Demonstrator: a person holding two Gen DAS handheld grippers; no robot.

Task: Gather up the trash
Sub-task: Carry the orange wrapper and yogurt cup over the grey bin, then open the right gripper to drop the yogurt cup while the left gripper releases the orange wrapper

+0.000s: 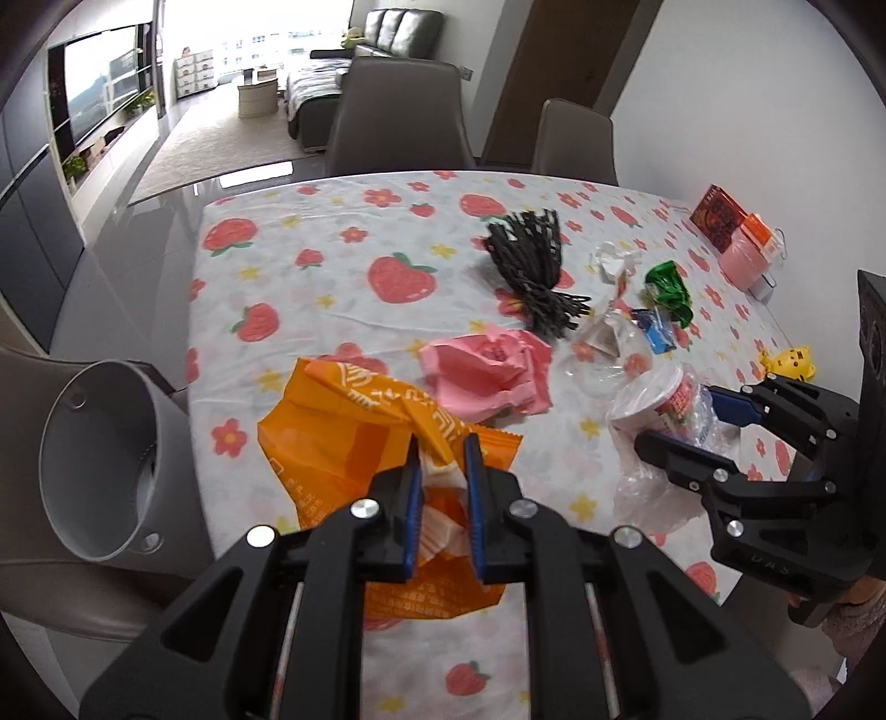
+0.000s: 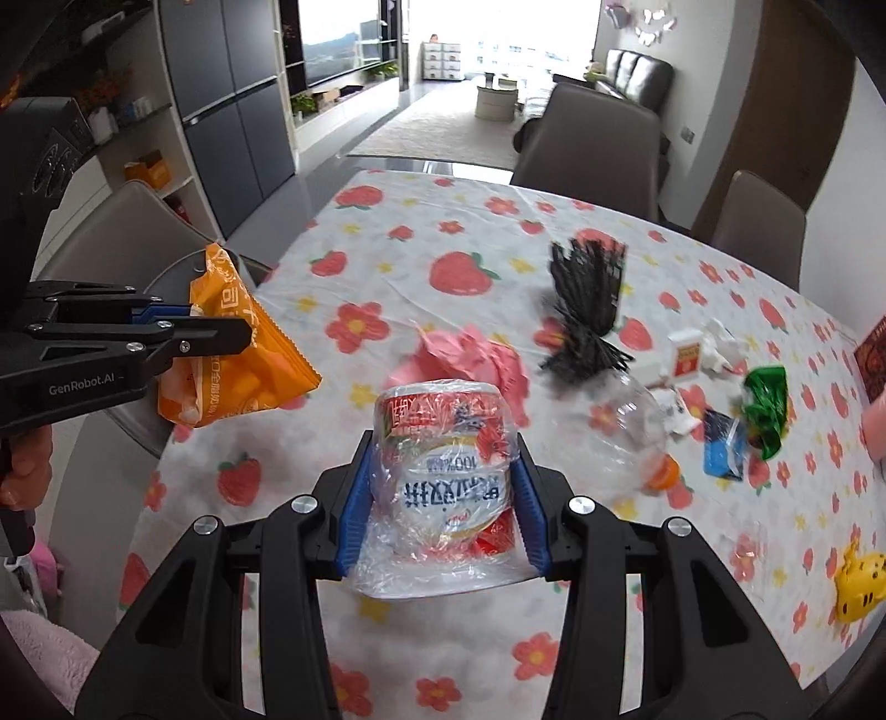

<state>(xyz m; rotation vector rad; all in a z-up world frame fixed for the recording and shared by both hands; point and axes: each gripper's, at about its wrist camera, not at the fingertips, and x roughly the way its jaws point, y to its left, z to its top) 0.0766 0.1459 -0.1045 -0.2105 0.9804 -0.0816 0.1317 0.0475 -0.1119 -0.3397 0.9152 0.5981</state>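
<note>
1. Strawberries and flowers are printed on the white tablecloth [image 1: 332,260] that covers the dining table, with brown chairs [image 1: 398,116] at its far edge and a living room with a dark sofa [image 1: 396,33] beyond.
2. Loose rubbish lies across the cloth: a crumpled pink bag [image 1: 487,371], a bundle of black sticks [image 1: 531,266], a green wrapper [image 1: 670,291], a small blue packet [image 1: 659,329], a crushed clear bottle [image 2: 626,421] and some white scraps [image 1: 612,260].
3. At the right edge of the table sit a yellow toy [image 2: 861,581], a pink container [image 1: 745,260] and a dark red box [image 1: 720,216].
4. A grey bin [image 1: 105,459] stands off the table's left side, its open mouth tilted toward the left wrist camera.
5. Left tongs [image 1: 441,448] are closed tight on an orange snack bag [image 1: 343,437], pinching its crumpled top; the bag hangs clear of the cloth near the table's left edge.
6. Right tongs [image 2: 443,448] grip a paper cup wrapped in clear plastic [image 2: 443,471], one blue pad on each side, the cup lifted above the table.
7. Both tongs point steeply downward, side by side, held from behind; a hand [image 2: 25,471] shows on the left handle, with a pink fleecy sleeve [image 2: 44,653] below it.
</note>
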